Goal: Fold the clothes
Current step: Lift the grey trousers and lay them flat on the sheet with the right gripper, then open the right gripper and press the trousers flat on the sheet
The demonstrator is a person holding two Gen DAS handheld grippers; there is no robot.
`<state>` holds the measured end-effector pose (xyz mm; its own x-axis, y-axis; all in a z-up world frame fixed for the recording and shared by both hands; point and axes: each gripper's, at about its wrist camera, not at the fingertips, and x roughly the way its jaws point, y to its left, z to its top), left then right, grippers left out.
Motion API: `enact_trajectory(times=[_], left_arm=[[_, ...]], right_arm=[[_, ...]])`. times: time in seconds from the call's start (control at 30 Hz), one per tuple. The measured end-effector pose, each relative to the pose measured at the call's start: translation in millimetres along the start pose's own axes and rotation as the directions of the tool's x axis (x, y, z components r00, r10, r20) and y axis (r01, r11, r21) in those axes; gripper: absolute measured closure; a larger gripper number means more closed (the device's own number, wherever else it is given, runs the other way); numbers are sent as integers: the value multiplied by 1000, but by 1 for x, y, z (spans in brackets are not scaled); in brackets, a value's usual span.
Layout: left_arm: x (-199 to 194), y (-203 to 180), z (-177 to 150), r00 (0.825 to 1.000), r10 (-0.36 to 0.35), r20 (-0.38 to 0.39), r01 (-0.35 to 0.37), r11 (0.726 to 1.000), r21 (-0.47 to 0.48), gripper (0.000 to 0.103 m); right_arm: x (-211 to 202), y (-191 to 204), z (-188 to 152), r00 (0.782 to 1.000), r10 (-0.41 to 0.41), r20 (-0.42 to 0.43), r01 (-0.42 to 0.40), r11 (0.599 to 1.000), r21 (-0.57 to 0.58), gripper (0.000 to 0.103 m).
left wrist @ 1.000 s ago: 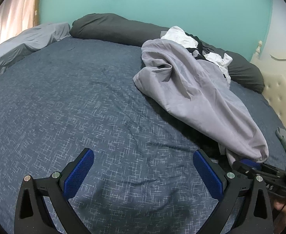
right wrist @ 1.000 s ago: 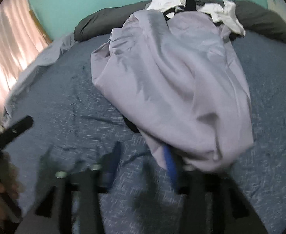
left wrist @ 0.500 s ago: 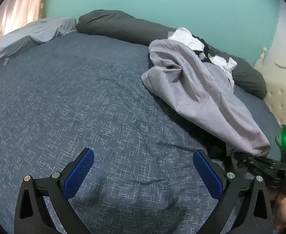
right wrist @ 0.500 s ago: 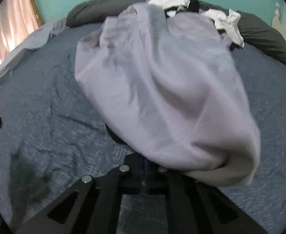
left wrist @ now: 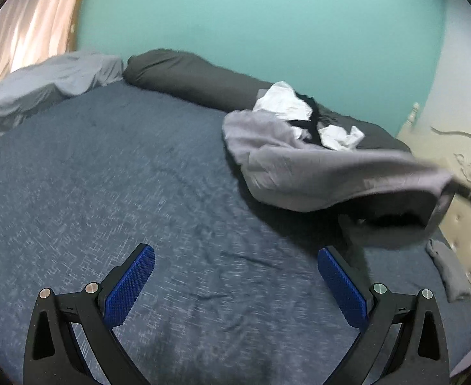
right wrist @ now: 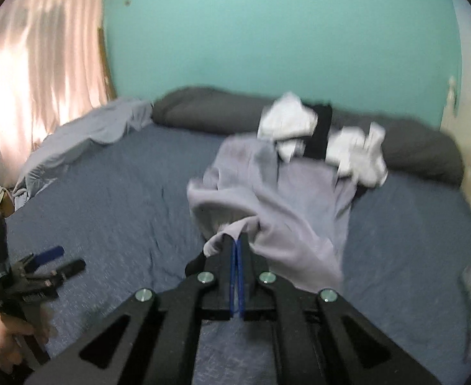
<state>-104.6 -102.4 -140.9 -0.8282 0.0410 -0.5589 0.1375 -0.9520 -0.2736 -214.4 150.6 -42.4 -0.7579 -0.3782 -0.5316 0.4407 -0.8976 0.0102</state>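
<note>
The grey garment (right wrist: 286, 199) lies crumpled on the bed (left wrist: 107, 192), one edge lifted and pinched by the right hand-held gripper (right wrist: 237, 250). The left hand-held gripper (left wrist: 235, 284) hovers spread wide, holding nothing. I judge it best to take a second corner (far from the first) and spread it flat.

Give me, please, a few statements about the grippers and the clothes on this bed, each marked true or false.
1. The right gripper is shut on the grey garment. True.
2. The left gripper holds a white garment. False: it is open and holds nothing, above the blue bedcover.
3. White clothes lie near the dark pillow. True.
4. The grey garment lies flat and folded. False: it is crumpled, one end lifted off the bed.
</note>
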Motion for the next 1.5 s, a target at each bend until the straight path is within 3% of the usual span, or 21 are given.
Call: enact_trajectory(times=[0.5,0.93,1.07,1.1,1.17,1.3,1.37,1.5], left_arm=[[-97,-81,36,988,-130,80,117,980,159,0],[-150,-93,63,973,-180,146,150,969,198,0],[-162,-93,70,970,-177,169,142,970,197,0],[-161,-91,69,971,-173,163,140,971,194,0],[-158,-87,67,974,-166,152,137,973,187,0],[-152,-80,62,980,-152,128,129,976,174,0],[-149,-77,60,983,-145,115,125,978,166,0],[-136,-66,55,988,-129,88,116,983,143,0]], right_arm=[[-163,-2,88,968,-18,249,29,999,-40,102],[-244,16,130,928,-30,371,60,996,-70,103],[-283,21,152,889,-18,457,57,996,-73,103],[-285,21,159,898,-12,440,51,996,-78,103],[-275,16,164,935,17,353,13,997,-82,103],[-225,-2,125,986,7,167,-1,999,-38,103],[-195,-15,97,997,2,73,-2,1000,1,103],[-147,-36,41,1000,13,-23,-11,997,77,103]])
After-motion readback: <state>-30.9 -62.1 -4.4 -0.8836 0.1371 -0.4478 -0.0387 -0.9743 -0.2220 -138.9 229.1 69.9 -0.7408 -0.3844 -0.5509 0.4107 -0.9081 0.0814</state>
